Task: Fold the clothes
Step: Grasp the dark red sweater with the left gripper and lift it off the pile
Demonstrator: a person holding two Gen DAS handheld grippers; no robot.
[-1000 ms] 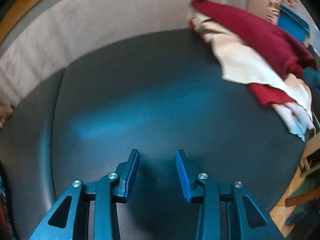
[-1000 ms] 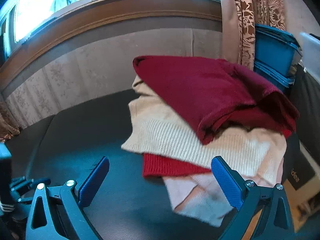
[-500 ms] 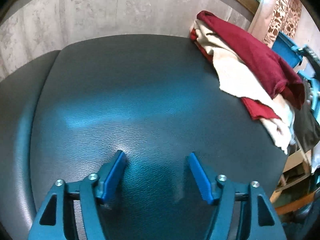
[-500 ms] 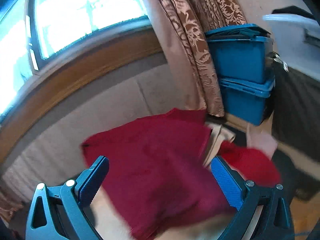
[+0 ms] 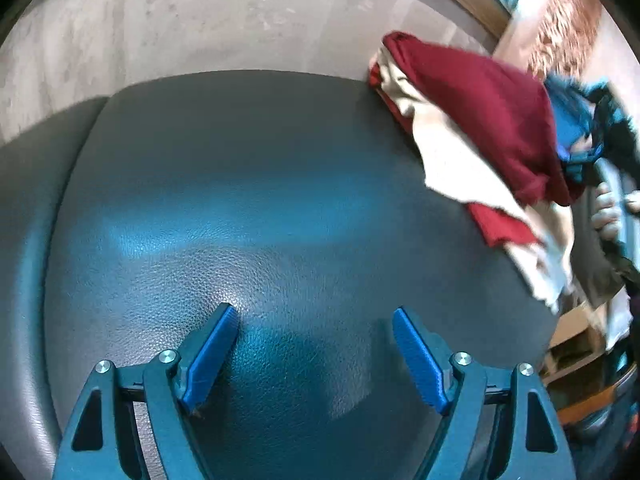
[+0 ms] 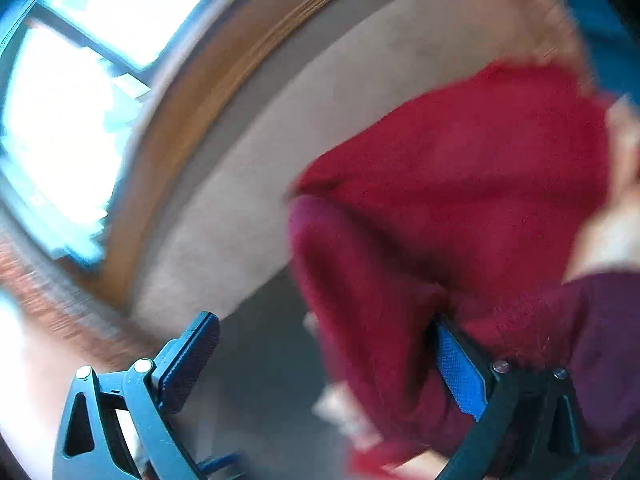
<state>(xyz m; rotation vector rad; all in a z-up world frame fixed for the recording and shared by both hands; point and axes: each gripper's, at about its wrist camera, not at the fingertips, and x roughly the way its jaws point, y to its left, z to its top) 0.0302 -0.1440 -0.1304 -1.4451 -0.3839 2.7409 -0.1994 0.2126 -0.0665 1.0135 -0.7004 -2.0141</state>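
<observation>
- Jaws on the left tool point(image 5: 316, 354) have gone from roughly half-spread a second ago to as wide as they get, and there's nothing between them, just bare dark leather-look cushion surface point(image 5: 248, 208) straight ahead.
- Right tool point(image 6: 324, 360) was looking at the whole clothes pile from a little way off a second back; now it's swung right up against it. Its jaws are spread wide too, with the fuzzy dark red knit sweater point(image 6: 460, 200) filling the gap toward the right-hand finger. Too blurry to tell if the pads actually touch it, doesn't look clamped.
- My read: first garment is about to get grabbed off the pile, so folding proper hasn't started.
- Count from the left view: one pile point(image 5: 480, 148), up and to the right of the left tool, well away from it. I can make out two red layers and two pale cream ones, so about four garments.
</observation>
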